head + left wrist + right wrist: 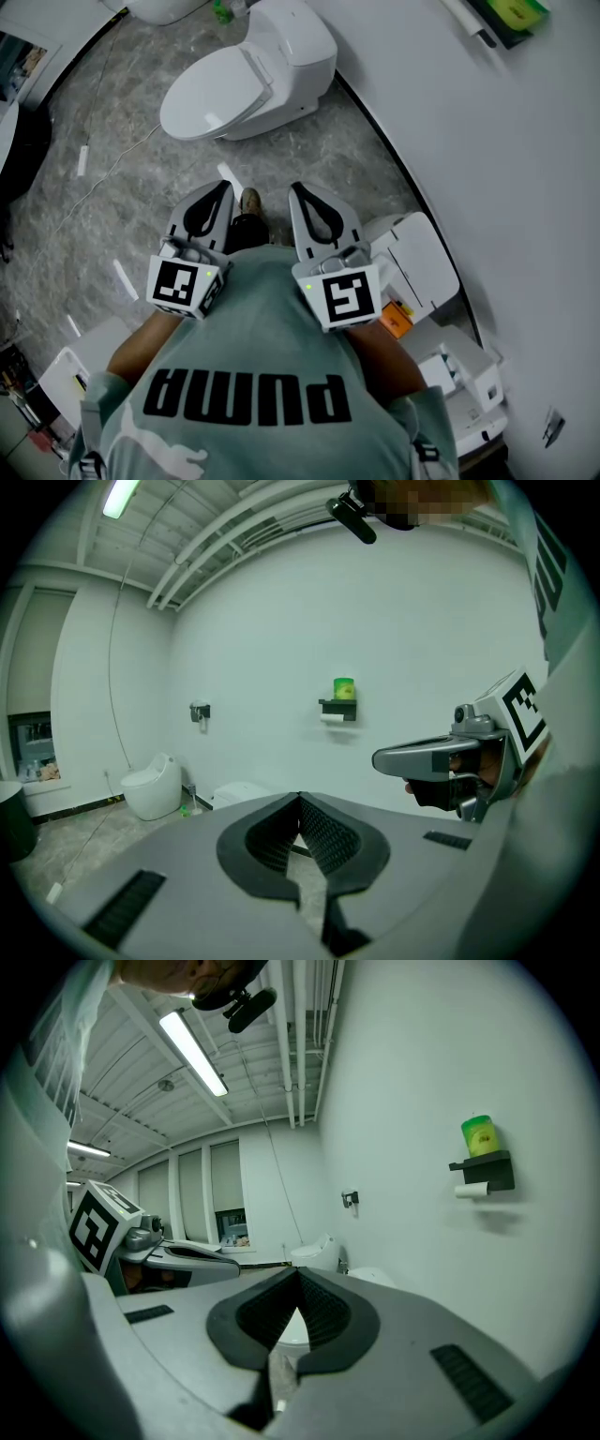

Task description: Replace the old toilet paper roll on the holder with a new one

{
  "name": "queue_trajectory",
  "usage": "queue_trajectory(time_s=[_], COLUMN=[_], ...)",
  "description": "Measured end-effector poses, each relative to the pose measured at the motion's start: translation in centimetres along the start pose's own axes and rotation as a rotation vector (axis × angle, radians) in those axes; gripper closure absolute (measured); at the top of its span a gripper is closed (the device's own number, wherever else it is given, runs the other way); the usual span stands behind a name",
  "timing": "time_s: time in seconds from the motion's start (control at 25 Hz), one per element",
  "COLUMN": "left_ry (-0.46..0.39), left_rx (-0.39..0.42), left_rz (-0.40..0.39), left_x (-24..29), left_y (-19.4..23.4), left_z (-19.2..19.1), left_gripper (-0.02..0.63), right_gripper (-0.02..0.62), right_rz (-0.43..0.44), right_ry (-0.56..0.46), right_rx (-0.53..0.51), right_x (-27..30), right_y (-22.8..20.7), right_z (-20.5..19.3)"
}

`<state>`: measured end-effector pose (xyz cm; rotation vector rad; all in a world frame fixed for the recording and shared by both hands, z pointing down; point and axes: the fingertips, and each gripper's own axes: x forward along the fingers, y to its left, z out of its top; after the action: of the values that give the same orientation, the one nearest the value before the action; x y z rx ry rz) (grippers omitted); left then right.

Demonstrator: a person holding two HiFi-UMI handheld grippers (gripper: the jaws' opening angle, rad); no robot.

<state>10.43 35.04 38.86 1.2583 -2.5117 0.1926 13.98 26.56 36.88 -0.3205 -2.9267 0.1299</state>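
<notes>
**Both grippers clenched and level, holder far off on the wall**

The person holds the left gripper [225, 187] and right gripper [296, 189] side by side against the chest. Both point forward, tipped slightly down. Each pair of jaws is clenched tip to tip with nothing between.

There is one wall holder [487, 1171], a black shelf well ahead on the white wall [487, 169] to the right. One toilet paper roll [472, 1190] hangs under it and one green container [478, 1135] stands on top.

Two toilets show. The nearer toilet [248, 75] stands against the right wall, and the farther toilet [155, 785] is at the far left.

Grey marbled floor [141, 187] stretches from the grippers to the nearer toilet. White boxy units [417, 253] crowd the wall's foot at near right.
</notes>
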Motion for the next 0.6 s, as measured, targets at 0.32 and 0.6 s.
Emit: queue_trajectory(time_s=[0.32,0.6], left_ry=[-0.033,0.068], left_rx=[-0.018,-0.043], left_rz=[-0.031,-0.081], left_x=[1.0,2.6], left_y=[2.5,4.8], left_z=[0.3,-0.7], left_gripper=[0.603,0.603], right_gripper=[0.591,0.591], right_rz=[-0.027,-0.052], right_ry=[0.023,0.077], right_rx=[-0.015,-0.041], right_x=[2.5,5.4], right_y=[0.5,0.7], right_z=[0.2,0.2])
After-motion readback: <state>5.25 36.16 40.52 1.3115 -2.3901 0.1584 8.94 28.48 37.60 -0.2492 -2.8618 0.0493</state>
